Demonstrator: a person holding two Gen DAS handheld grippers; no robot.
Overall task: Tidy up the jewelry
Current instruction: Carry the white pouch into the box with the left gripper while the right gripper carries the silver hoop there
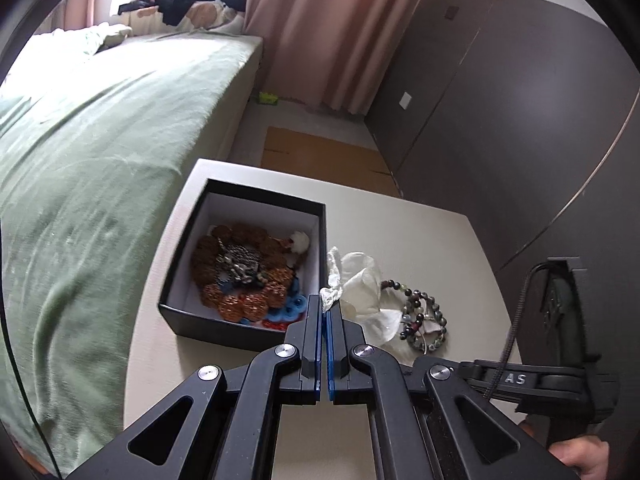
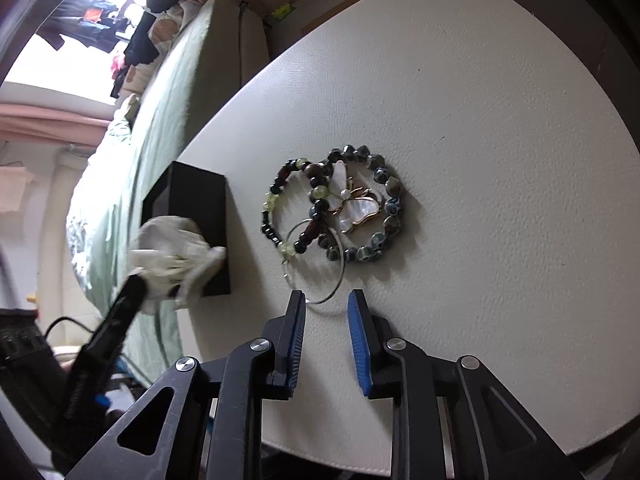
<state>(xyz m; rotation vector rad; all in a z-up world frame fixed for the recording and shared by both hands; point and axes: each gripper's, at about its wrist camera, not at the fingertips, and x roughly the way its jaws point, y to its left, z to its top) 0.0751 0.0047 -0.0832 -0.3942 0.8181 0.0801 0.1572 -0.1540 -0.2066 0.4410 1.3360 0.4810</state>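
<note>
A black box (image 1: 244,322) on the beige table (image 1: 400,232) holds brown bead strings, a metal chain and blue pieces. My left gripper (image 1: 324,301) is shut on a corner of a crumpled clear plastic bag (image 1: 360,280), just right of the box. In the right wrist view the bag (image 2: 172,256) hangs beside the box (image 2: 192,208). On the table lie a dark bead bracelet (image 2: 390,216), a green-and-red bead bracelet (image 2: 276,204), a pearly butterfly pendant (image 2: 356,204) and a thin silver hoop (image 2: 340,264). My right gripper (image 2: 326,300) is open, with the hoop's near edge between its tips.
A bed with a green cover (image 1: 100,140) runs along the table's left side. A pink curtain (image 1: 328,32) and a dark wardrobe (image 1: 520,120) stand behind. Flat cardboard (image 1: 320,156) lies on the floor beyond the table. A hand (image 1: 580,456) holds the right gripper.
</note>
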